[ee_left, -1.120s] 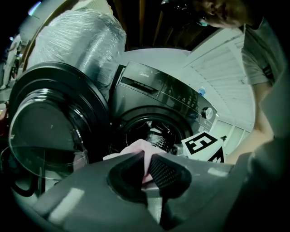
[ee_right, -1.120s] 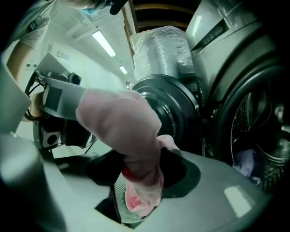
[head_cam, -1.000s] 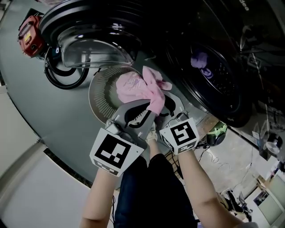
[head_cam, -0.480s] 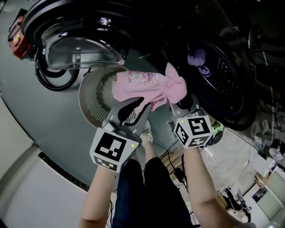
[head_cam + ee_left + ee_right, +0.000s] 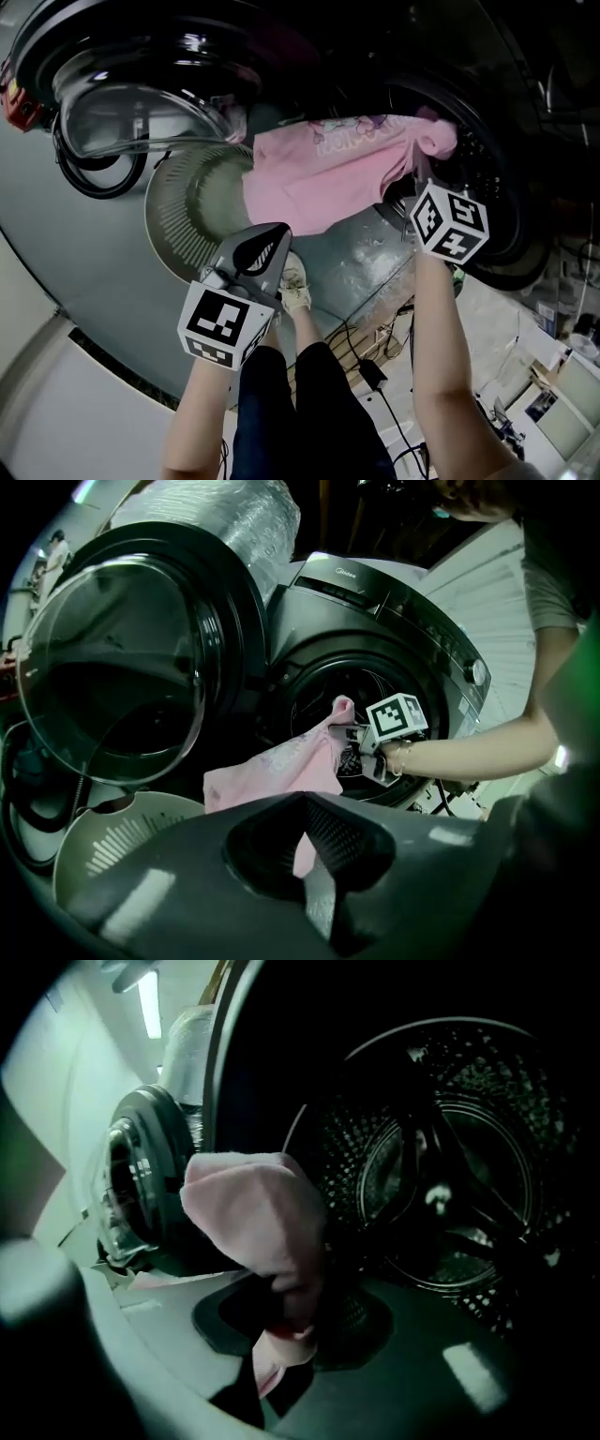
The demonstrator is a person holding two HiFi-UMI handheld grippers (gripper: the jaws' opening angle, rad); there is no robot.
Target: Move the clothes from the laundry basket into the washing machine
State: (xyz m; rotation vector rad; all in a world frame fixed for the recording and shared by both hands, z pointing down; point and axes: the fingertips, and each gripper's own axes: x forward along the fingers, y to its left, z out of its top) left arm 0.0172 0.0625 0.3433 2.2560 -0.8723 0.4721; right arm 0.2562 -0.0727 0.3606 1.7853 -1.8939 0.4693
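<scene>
Right tongs [image 5: 286,1324] are clamped on a bunched corner of the pink printed top [image 5: 328,178]; the jaws have just tightened on it. The drum opening [image 5: 450,1176] is dead ahead of them, close. The top's long axis trails back-left, tail over the laundry basket [image 5: 178,220]. Left tongs [image 5: 275,238] are closed just under the hem, nothing clearly held. Right hand is nearer; the tail probably needs a follow-up push.

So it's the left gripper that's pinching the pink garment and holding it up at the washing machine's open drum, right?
Not quite: it's the right gripper. The right gripper view shows its fingers, which have just been closing, pinching the pink garment in front of the open drum. The left gripper hangs below the garment, shut on nothing.
</scene>
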